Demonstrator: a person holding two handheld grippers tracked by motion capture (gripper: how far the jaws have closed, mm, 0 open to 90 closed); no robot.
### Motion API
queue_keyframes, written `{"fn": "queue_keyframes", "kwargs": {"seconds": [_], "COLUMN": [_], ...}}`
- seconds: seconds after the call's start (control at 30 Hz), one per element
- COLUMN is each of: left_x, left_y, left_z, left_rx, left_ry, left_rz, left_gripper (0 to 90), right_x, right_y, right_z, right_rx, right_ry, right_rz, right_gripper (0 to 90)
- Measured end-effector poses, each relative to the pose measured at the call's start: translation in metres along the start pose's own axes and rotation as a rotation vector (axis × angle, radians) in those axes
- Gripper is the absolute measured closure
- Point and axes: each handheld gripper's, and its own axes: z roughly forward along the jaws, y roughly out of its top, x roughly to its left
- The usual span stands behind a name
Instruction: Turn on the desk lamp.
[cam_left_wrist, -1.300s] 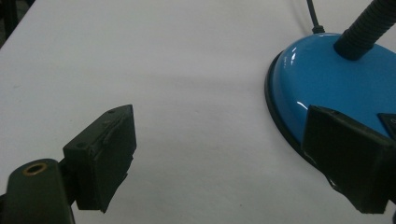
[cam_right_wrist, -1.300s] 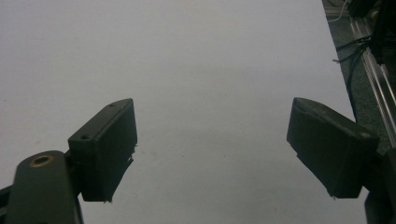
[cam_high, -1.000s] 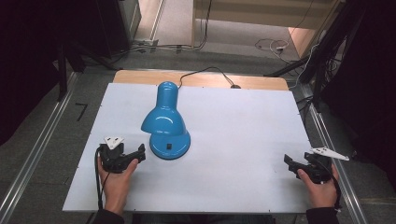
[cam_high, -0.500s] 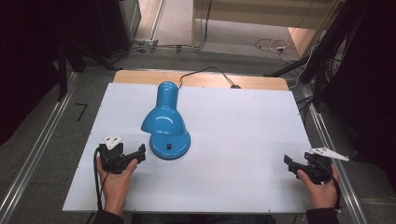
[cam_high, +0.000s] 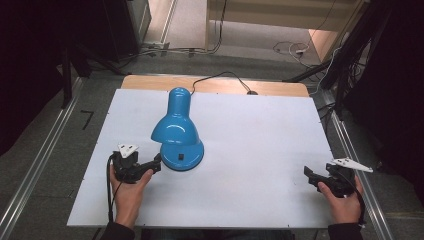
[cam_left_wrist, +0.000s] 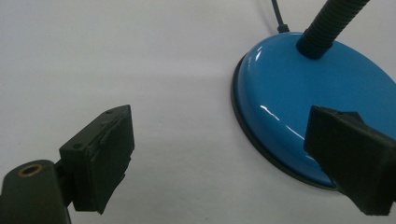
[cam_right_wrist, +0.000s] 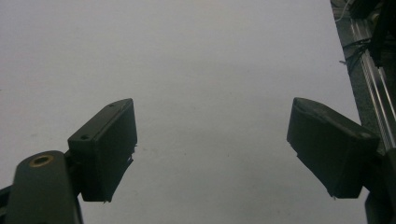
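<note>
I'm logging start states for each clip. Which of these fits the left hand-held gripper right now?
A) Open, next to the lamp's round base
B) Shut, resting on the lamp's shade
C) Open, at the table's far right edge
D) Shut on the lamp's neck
A: in the left gripper view the left hand-held gripper has its jaws wide apart with nothing between them, right beside the round base of the blue lamp.

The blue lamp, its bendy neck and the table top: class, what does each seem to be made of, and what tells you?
Lamp base: probably painted metal, glossy, with sharp highlights. Neck: black ribbed flexible tube, plastic or coated metal; unclear. Table top: matte white board, no glare, wood showing along its far edge.
</note>
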Motion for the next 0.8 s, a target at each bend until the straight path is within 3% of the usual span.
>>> {"fn": "queue_keyframes", "kwargs": {"seconds": [0.5, 0.8], "left_x": [-0.015, -0.017], "left_y": [0.002, 0.003], "left_z": [0.009, 0.012], "left_rx": [0.011, 0.013], "left_ry": [-0.047, -0.065], "left_rz": [0.03, 0.039], "left_gripper": [6.6, 11.0], "right_x": [-0.001, -0.002], "right_y": [-0.001, -0.001], "right_z": [0.002, 0.002], "right_rx": [0.012, 0.013], "right_ry": [0.003, 0.006], "right_rz": [-0.004, -0.001], "right_gripper": [14.7, 14.7]}}
